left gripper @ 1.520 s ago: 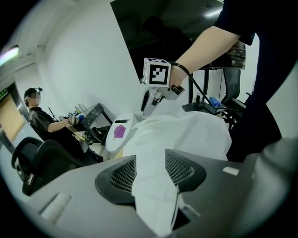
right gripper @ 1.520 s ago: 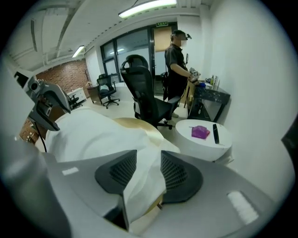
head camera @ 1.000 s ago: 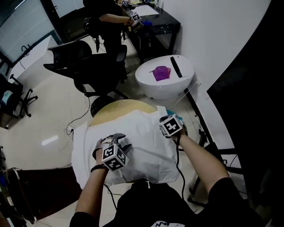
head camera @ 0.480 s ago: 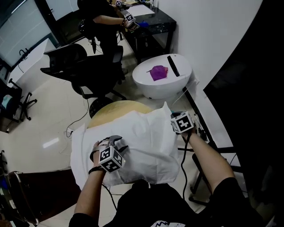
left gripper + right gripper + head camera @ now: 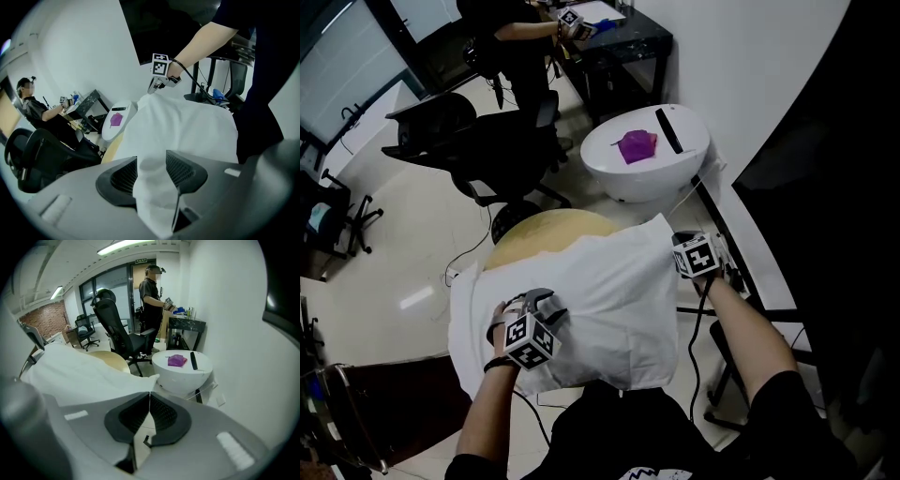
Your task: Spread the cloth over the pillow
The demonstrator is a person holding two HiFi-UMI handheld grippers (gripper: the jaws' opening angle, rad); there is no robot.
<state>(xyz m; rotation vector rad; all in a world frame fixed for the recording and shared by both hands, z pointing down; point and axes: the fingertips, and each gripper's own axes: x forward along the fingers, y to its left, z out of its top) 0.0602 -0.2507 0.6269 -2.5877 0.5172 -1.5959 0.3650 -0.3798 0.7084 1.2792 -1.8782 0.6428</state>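
Left gripper (image 5: 152, 168) first: its jaws are clamped on a thick bunch of white cloth (image 5: 187, 124), and the fabric pours down between the ribbed pads and out beneath them. Over to the right gripper (image 5: 150, 401): jaws pressed together with only a thin edge of that same cloth pinched in the seam, its corner running right up to the tips. Out from there, the cloth is pulled into a broad sheet between the two grips and lies across the near half of the tan table (image 5: 534, 232), puffed up over a soft bulk; I cannot tell the pillow apart from the fabric on top of it. The left grip sits at the tan table's near left side, low on the sheet, while the right one is out past the tan table's right edge, holding the far right corner lifted into a point. Beyond the tan table, to the right, stands a white round table (image 5: 623, 192) carrying a crumpled purple thing (image 5: 637, 146) and a black bar (image 5: 667, 131). Beyond the tan table to the left is a black office chair (image 5: 459, 131), and farther back another person (image 5: 151, 296) stands at a black table (image 5: 623, 42) with a marker-cube gripper in hand.
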